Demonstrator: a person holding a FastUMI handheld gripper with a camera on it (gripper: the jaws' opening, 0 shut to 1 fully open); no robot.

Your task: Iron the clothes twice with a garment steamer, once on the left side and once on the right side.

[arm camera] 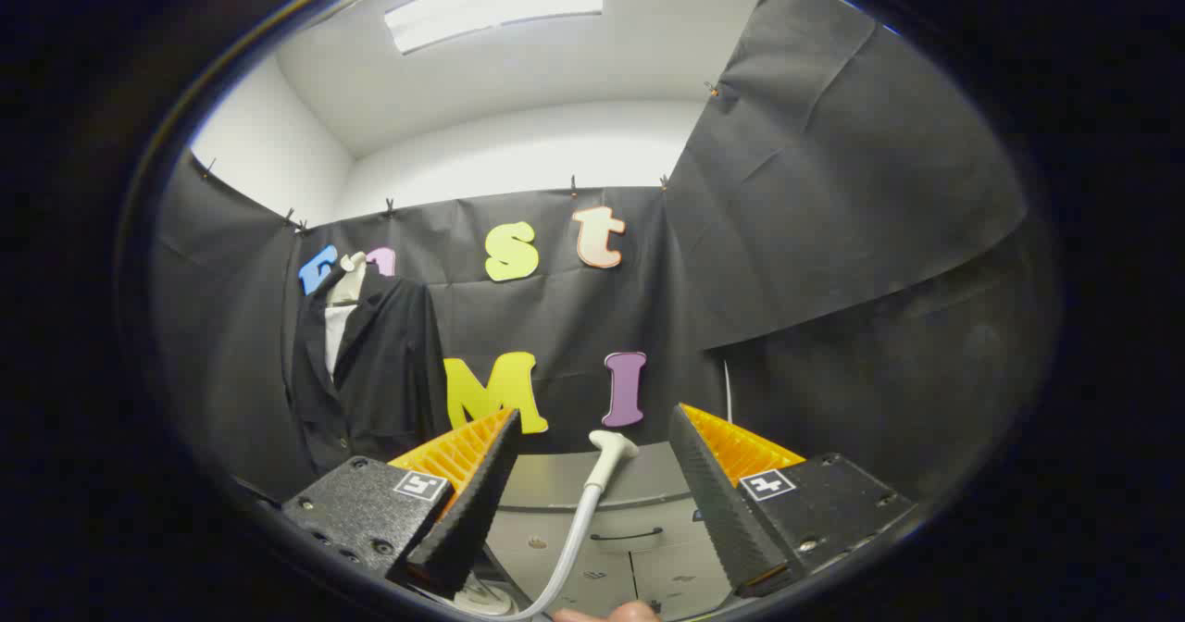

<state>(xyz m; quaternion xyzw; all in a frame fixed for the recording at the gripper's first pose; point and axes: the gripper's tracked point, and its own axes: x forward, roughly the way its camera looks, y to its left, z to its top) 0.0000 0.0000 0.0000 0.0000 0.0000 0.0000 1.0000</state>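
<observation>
— Where's the garment steamer [604,460]?
— Between the wide-open gripper [592,488] jaws, untouched, above a cabinet [648,520].
— The clothes?
— The dark jacket [370,372] hangs beyond, left.

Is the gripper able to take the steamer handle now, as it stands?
Probably yes. The gripper is open and the steamer handle stands upright between the fingers, just ahead, with nothing between. The jacket hangs beyond, off to one side.

A pale cabinet [648,548] with a dark drawer handle [626,536] stands against the far black cloth wall [815,233], beneath a white ceiling [555,76] bearing a rectangular light panel [495,2].
</observation>
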